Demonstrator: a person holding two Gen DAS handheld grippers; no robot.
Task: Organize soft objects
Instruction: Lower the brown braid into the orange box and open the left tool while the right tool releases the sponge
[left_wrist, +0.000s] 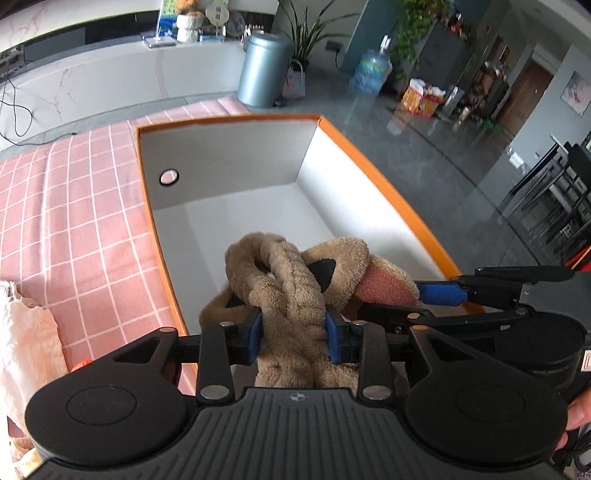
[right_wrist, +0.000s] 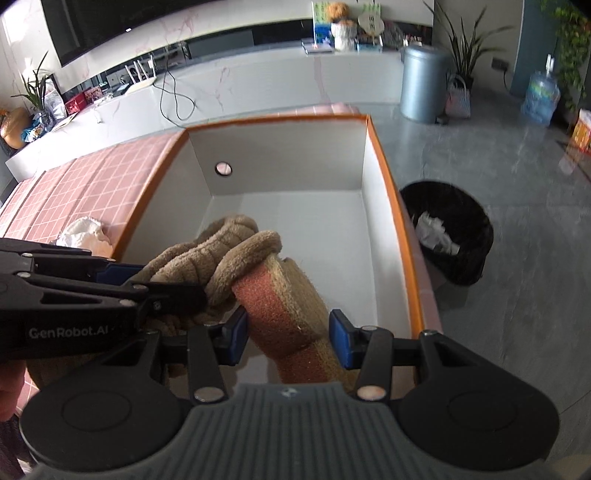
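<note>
We can read only one text clearly: "GenRobot.AI", in pale letters on the black side of the left claw (right_wrist: 122, 280), which we see in the right wrist view at the left edge. On the grey ribbed body of each device we see a small round emblem (left_wrist: 294, 397), divided in four parts, but it carries no letters that we can read. At the far wall stands a round white sign (right_wrist: 370, 23) with green marks, and beside it a colourful card (right_wrist: 320, 26); both are too small and blurred for us to read. The yellow and red bag (left_wrist: 421, 96) on the floor has print, also unreadable.
</note>
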